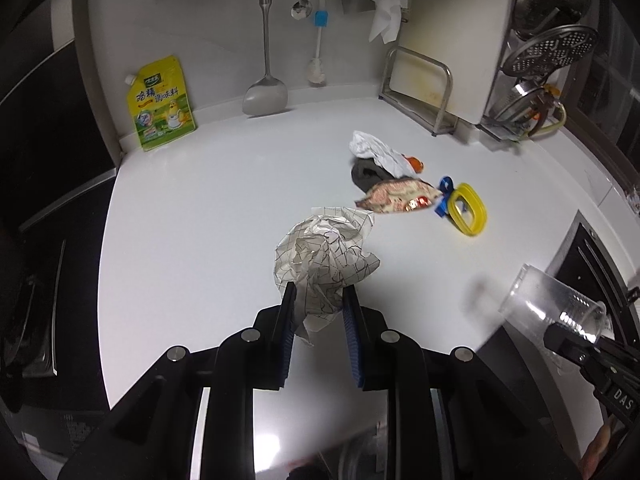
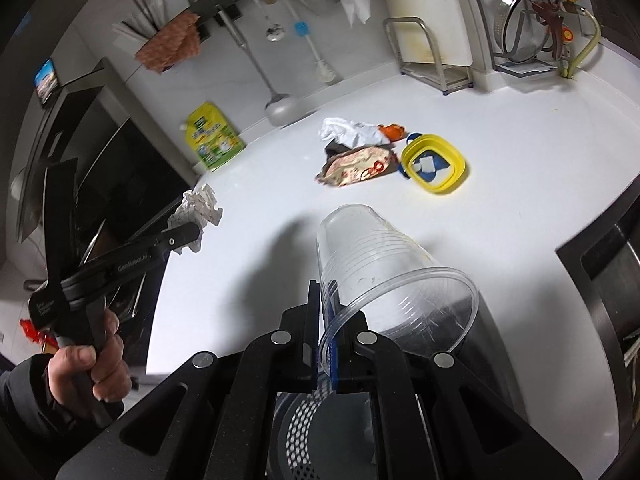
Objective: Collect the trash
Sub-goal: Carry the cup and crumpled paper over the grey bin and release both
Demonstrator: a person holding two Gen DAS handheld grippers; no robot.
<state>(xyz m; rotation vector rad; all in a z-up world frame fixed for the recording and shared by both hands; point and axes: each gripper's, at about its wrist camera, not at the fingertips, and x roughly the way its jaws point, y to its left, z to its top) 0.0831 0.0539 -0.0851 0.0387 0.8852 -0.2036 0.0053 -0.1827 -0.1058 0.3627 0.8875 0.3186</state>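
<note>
White counter (image 1: 180, 220) across both views, bare at the near side, cluttered toward the middle. Below the near edge, seen under the right tongs (image 2: 326, 312), a perforated container (image 2: 304, 420) – probably the bin, though too little shows to be sure. Clamped in the right tongs by one side of its rim, a clear plastic cup (image 2: 380, 264), tilted, mouth toward the camera and base pointing out over the counter, held clear of the surface. Gripped in the left tongs (image 1: 319, 292), a crumpled sheet of grid-printed paper (image 1: 324, 256), bunched between the blue pads and lifted off the counter. So both tongs closed on trash, both loaded, neither free for another pick. Left on the counter, well ahead: a printed snack wrapper (image 1: 396, 198) with its long axis lying crosswise, left to right; just behind it a wadded white tissue (image 1: 372, 150) over something dark; just to the right a yellow plastic ring (image 1: 468, 208) on blue pieces; smallest, an orange scrap (image 1: 416, 164) beside the tissue. Decisive relation, as a judgement – pile ahead and to the right of the left tongs, almost straight ahead of the right tongs, hence nearer the right side; perforated container directly beneath the right tongs, so likely a release of the cup there, then the paper, before any reach for the wrapper across its short width.
</note>
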